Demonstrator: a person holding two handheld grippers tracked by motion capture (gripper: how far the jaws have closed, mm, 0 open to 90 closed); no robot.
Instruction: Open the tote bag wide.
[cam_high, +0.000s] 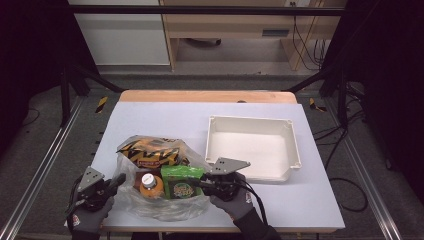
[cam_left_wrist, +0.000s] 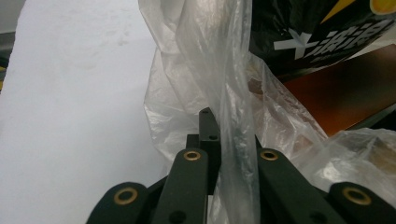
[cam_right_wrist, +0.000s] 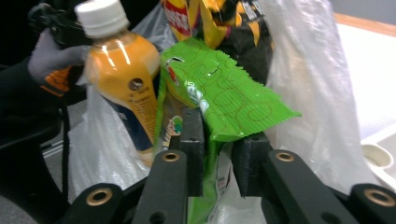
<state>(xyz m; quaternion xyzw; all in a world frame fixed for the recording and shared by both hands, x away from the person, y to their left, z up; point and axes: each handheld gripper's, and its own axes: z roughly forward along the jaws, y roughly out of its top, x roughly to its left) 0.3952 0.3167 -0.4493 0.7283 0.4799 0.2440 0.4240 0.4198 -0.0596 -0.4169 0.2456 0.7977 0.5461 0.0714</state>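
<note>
Here the unpacking step is in hand: the left tool (cam_left_wrist: 223, 140) pinches the clear plastic bag (cam_high: 165, 207) at the tabletop's (cam_high: 165, 120) seven o'clock, while the right tool (cam_right_wrist: 219, 154), jaws narrowed, grips the green snack packet (cam_right_wrist: 224, 98). Next, I judge, lift the packet clear toward the white tray (cam_high: 250, 122) at two o'clock.

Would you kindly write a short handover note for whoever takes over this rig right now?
Left tongs: shut on the clear plastic bag, pinching its edge at the near left.
Right tongs: jaws around the green snack packet, which sits in the bag mouth; whether the pads press it is unclear.
In the bag: orange drink bottle and yellow-black snack bag.
White tray: nothing in it.
Done: bag held.
Left, probably: unpack the items, perhaps into the tray.
</note>
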